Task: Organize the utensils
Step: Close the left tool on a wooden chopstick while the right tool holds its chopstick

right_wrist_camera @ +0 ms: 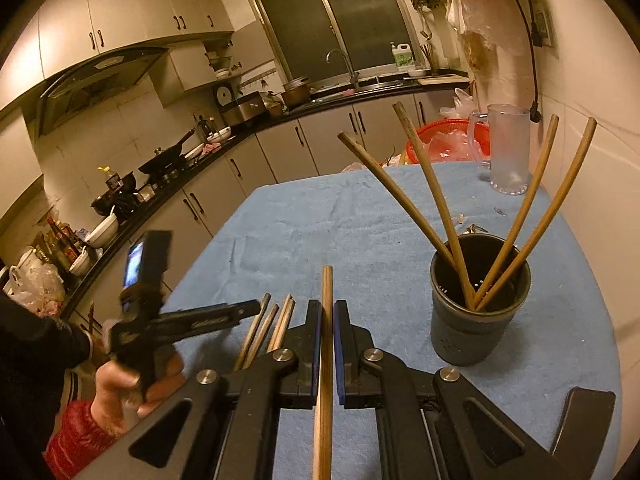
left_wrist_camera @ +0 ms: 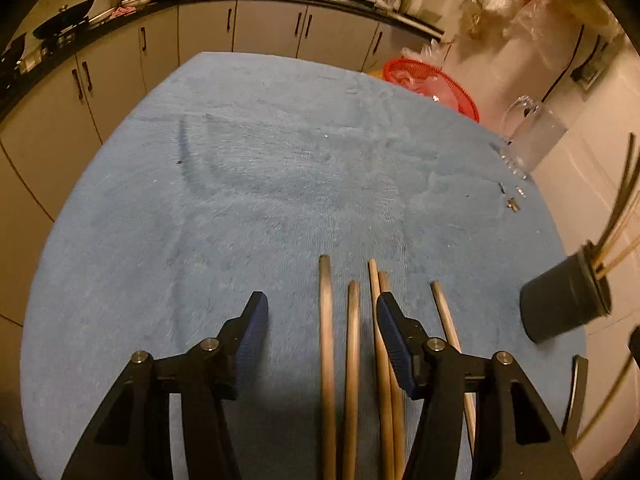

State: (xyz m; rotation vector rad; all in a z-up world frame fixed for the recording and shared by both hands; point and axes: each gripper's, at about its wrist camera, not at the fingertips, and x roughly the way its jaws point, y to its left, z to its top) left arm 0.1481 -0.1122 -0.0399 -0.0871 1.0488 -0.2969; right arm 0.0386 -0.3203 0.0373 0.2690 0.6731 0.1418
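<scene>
We see a blue cloth [left_wrist_camera: 240, 184] over the counter, mostly bare through the middle and upper left of the left wrist view; its far edge curves along the top, with cabinets [left_wrist_camera: 264, 28] beyond. A red basket [left_wrist_camera: 432, 80] sits past the upper right edge, and a clear mug [right_wrist_camera: 508, 148] stands near the far right corner.

Left gripper [left_wrist_camera: 320, 316]: jaws spread, nothing pinched. It hangs over five loose chopsticks [left_wrist_camera: 352, 360] lying side by side at bottom centre; two lie between the jaws untouched, and the right pad overlaps a pair. We cannot tell whether it touches them. In the right wrist view this gripper comes in from the lower left, held by a hand [right_wrist_camera: 128, 384].

Right gripper [right_wrist_camera: 327, 312]: jaws pressed together on a single chopstick [right_wrist_camera: 326, 360], which runs straight up the frame's middle, tip past the pads.

The dark holder [right_wrist_camera: 480, 308] stands on the cloth at centre right of the right wrist view, just right of the right gripper, with four chopsticks fanned out in it.

The loose chopsticks' lower ends are cut off by the frame bottom. The left wrist view is motion-blurred; the holder there is smeared at the right edge. Small metal bits [left_wrist_camera: 512, 200] near the mug are too small to make out.
</scene>
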